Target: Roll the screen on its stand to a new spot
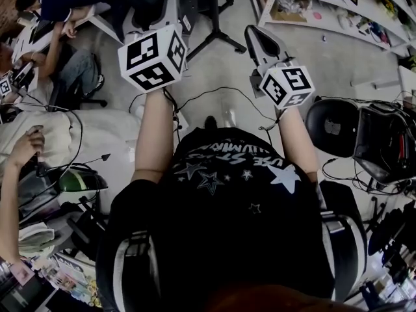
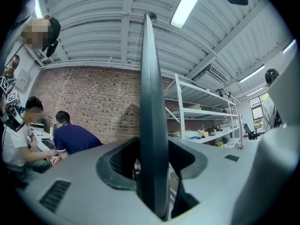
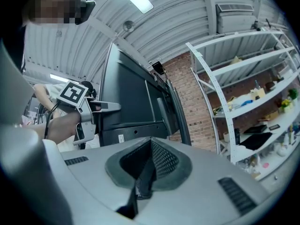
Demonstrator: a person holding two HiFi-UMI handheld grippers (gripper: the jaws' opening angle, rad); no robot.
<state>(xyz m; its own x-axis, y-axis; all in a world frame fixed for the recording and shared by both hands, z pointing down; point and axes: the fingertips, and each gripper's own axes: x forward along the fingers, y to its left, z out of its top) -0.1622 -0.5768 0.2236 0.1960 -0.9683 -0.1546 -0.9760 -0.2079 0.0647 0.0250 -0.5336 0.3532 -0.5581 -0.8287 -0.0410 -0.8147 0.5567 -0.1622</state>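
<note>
Left gripper (image 2: 151,170) is clamped on the screen (image 2: 149,102), whose thin edge stands upright between its jaws. Gripping the edge likely gives a firm handle for steering. Right gripper (image 3: 140,182) sits behind the screen near its other side, jaws pinched together with nothing I can make out between them, probably to push or steady the panel. The screen stands ahead of the person, between both arms, so rolling looks underway.
</note>
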